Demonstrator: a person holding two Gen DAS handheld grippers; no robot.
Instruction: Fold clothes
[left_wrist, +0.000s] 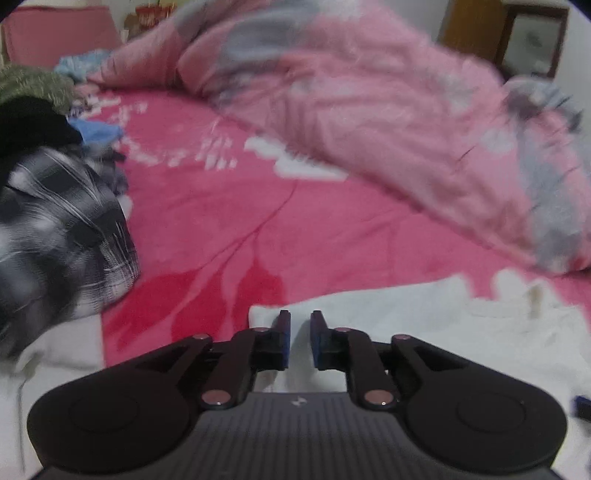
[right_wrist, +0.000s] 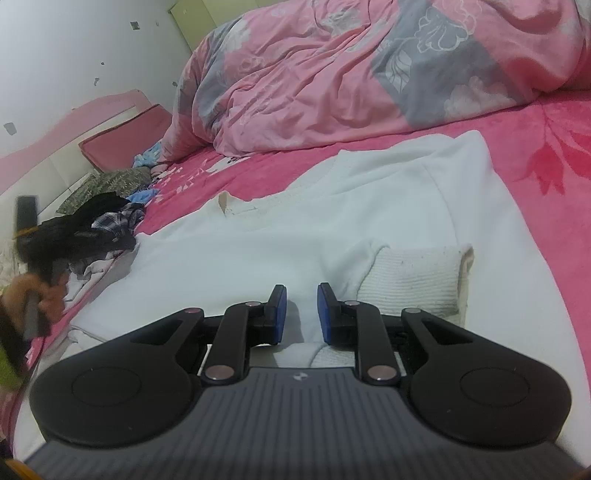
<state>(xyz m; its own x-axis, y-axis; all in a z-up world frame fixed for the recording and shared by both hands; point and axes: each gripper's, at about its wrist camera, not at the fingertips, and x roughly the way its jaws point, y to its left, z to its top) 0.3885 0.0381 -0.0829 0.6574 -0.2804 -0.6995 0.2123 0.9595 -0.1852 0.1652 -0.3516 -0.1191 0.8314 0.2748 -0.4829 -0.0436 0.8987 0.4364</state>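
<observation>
A white sweatshirt (right_wrist: 369, 206) lies flat on the pink bed sheet (right_wrist: 546, 122), its neckline (right_wrist: 295, 194) toward the quilt. One sleeve is folded inward, and its ribbed cuff (right_wrist: 410, 280) rests on the body of the shirt. My right gripper (right_wrist: 301, 291) hovers open just left of that cuff, with nothing between its fingers. In the left wrist view, the left gripper (left_wrist: 300, 317) stands open by a narrow gap over the sweatshirt's (left_wrist: 424, 325) edge, with only white cloth beneath it. A person's hand (right_wrist: 33, 295) holds the blurred left gripper at the far left of the right wrist view.
A crumpled pink and grey quilt (right_wrist: 351, 74) fills the back of the bed. A pile of clothes (right_wrist: 107, 218) lies to the left, with a black and white plaid garment (left_wrist: 62, 229), black and blue pieces (left_wrist: 96, 133). A pink pillow (right_wrist: 125, 140) leans by the wall.
</observation>
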